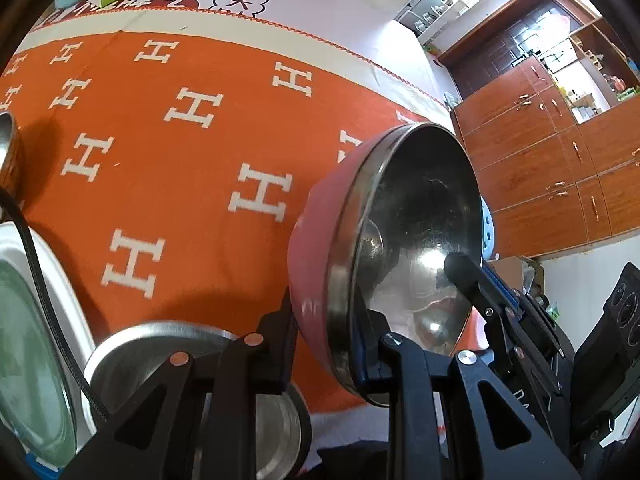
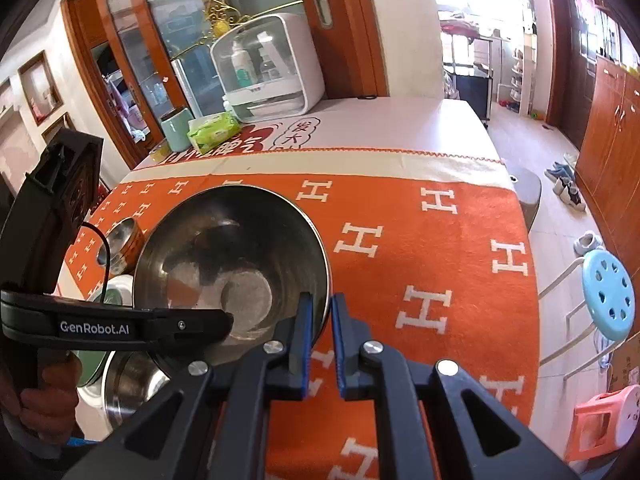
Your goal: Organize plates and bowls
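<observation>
A steel bowl with a pink outside hangs tilted above the orange cloth, held from two sides. My left gripper is shut on its near rim, one finger outside the pink wall and one inside. My right gripper is shut on the opposite rim of the same bowl; in the left wrist view it reaches into the bowl from the right. The left gripper shows at the right wrist view's left edge, held by a hand. Below sit a larger steel bowl and a small orange-sided bowl.
A white dish with a green centre lies at the table's near left. At the far end stand a green tissue pack, a green cup and a white cabinet box. A blue stool and an orange stool stand beside the table.
</observation>
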`<state>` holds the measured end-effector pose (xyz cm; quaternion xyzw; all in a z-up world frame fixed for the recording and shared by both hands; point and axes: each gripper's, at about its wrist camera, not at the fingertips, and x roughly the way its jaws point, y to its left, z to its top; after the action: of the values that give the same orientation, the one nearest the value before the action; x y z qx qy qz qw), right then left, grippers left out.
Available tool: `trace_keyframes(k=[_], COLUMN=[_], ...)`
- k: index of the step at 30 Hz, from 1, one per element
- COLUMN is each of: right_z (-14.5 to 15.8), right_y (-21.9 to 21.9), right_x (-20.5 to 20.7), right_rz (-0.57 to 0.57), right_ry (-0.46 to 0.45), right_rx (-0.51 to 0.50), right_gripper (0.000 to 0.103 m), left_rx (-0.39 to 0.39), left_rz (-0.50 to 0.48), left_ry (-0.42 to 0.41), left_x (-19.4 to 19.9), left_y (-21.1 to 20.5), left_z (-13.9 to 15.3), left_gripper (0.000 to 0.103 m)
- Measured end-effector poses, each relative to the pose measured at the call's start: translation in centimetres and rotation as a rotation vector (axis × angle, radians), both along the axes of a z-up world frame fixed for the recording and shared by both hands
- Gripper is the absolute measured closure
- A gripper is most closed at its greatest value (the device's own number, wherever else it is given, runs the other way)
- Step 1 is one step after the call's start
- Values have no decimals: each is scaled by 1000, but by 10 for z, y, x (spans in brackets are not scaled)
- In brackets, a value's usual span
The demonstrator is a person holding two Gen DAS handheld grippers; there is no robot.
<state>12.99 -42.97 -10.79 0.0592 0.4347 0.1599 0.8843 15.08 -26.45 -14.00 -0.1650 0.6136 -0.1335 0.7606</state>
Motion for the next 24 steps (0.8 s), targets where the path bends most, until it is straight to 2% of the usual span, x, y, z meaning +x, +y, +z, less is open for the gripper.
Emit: trace_keyframes(k=[8, 14, 24], right_z=[17, 22, 14], right_y=[15, 31, 70], right_x=[-32, -59, -92], right_rz=[50, 86, 164], right_ry=[-19, -21, 34], right_rx=[-33, -40, -86], right_gripper=[92, 92, 90], left_rx=[5, 17, 58], left_rz=[-15, -12, 11], left_ry=[3, 9, 71], left_x=[-23, -57, -96], left_y=[14, 32, 63], left_z=[14, 21, 12], left_gripper=[82, 82, 82])
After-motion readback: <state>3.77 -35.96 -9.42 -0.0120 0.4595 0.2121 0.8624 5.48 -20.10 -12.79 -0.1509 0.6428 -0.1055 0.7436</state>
